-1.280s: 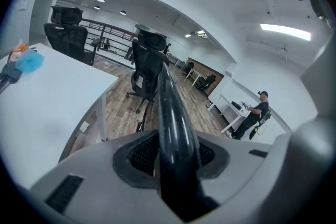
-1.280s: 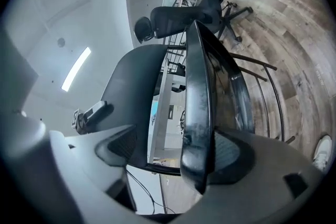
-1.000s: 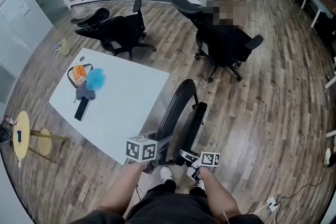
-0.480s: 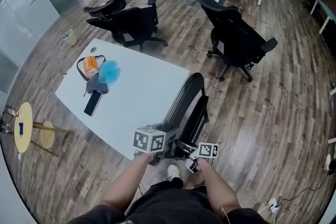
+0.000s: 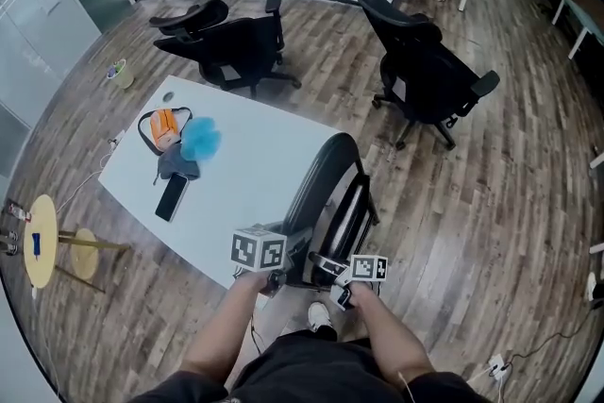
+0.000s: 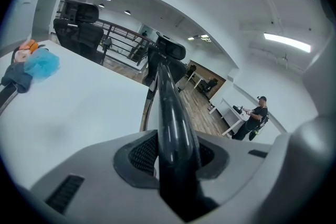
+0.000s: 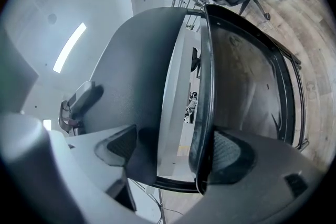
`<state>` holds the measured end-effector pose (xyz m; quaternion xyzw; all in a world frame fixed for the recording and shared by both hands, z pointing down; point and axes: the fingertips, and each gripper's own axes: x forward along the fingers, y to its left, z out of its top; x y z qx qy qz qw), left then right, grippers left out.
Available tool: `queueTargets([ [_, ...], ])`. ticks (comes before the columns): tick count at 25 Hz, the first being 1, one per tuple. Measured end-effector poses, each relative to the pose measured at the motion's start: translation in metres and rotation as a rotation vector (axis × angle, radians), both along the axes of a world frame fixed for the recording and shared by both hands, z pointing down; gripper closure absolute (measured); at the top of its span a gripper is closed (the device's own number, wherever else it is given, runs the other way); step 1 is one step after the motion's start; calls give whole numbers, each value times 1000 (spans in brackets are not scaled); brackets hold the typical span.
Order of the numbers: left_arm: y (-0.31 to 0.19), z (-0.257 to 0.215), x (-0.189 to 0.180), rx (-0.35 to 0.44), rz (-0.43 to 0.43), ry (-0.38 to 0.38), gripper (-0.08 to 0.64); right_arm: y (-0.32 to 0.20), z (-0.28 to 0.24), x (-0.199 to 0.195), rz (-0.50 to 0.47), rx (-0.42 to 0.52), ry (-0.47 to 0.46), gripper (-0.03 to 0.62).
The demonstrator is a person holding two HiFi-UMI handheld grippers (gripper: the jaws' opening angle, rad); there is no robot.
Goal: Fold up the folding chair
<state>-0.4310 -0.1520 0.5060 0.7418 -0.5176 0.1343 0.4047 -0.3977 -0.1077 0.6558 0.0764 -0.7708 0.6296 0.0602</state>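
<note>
The black folding chair stands nearly flat, on edge, beside the white table's near corner. My left gripper holds its curved frame tube. The jaws are closing, and the tube sits between both pads. My right gripper is at the chair's lower end. In the right gripper view its jaws clamp the grey seat panel and the black rim of the back together. The chair's legs are hidden from me.
The white table carries an orange pouch, a blue puff and a dark phone. Black office chairs stand beyond. A yellow stool is at the left. A person stands far off.
Both grippers have slid a little with the chair along the table's corner. The chair has stayed nearly flat. My view has swung, so the far desk and railing sit differently.
</note>
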Motion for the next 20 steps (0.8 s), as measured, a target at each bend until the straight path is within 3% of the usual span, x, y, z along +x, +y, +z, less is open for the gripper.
queueTargets([
  [7, 2, 12, -12, -15, 21, 20, 434, -1, 3, -17, -8, 5, 21, 179],
  [13, -1, 8, -18, 10, 3, 27, 434, 1, 9, -17, -89, 75, 70, 179],
  [17, 6, -14, -36, 95, -35, -95, 339, 0, 7, -2, -87, 148, 145, 179],
  [20, 13, -28, -42, 144, -36, -153, 337, -11, -10, 21, -46, 243, 183, 179],
])
